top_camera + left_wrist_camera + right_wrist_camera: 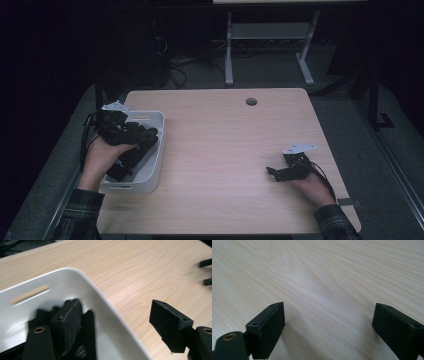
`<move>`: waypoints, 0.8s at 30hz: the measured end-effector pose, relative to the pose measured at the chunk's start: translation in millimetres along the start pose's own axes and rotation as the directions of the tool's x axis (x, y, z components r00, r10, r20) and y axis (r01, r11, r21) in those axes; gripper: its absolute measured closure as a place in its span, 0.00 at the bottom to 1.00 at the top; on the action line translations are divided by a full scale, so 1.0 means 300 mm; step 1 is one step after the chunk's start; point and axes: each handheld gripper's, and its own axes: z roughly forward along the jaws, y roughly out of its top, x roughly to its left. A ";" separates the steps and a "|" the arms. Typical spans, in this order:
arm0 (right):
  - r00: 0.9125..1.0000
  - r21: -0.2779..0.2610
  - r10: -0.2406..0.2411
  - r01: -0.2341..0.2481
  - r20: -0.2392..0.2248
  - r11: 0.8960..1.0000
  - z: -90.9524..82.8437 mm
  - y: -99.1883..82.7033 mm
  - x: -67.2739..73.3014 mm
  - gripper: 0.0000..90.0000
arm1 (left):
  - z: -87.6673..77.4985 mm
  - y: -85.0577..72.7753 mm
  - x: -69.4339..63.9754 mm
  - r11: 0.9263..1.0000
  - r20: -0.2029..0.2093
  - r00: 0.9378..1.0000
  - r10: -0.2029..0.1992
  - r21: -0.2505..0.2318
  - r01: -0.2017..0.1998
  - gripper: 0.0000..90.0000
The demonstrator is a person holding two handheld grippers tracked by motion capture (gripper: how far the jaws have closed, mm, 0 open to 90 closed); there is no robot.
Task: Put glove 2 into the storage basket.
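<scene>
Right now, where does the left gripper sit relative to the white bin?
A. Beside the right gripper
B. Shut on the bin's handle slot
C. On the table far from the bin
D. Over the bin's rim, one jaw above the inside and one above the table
D: in the left gripper view the left gripper has open jaws straddling the white bin rim, one over the inside, one over the wooden table.

A light wooden table (pixel 240 150) with a round cable hole (pixel 251 101) near its far edge stands on grey carpet floor (pixel 380 165). Beyond it, a white desk frame (pixel 265 45) rises from the dim floor, with dark cables (pixel 175 70) tangled at far left. The room is dark.
</scene>
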 end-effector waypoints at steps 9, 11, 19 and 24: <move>1.000 0.000 -0.003 0.003 -0.003 1.000 0.000 0.000 -0.001 0.12 | 0.111 0.021 -0.139 0.998 0.097 0.993 0.063 -0.032 -0.060 0.27; 1.000 0.000 -0.004 0.004 -0.004 1.000 0.000 0.000 -0.001 0.12 | 0.132 0.020 -0.172 0.996 0.115 0.990 0.079 -0.044 -0.074 0.27; 1.000 0.000 -0.006 0.006 -0.004 1.000 0.000 0.000 0.000 0.12 | 0.219 -0.015 -0.303 0.990 0.184 0.975 0.126 -0.077 -0.114 0.27; 1.000 0.000 -0.006 0.006 -0.005 1.000 0.000 0.000 0.000 0.12 | 0.280 -0.052 -0.359 0.989 0.209 0.967 0.146 -0.064 -0.136 0.27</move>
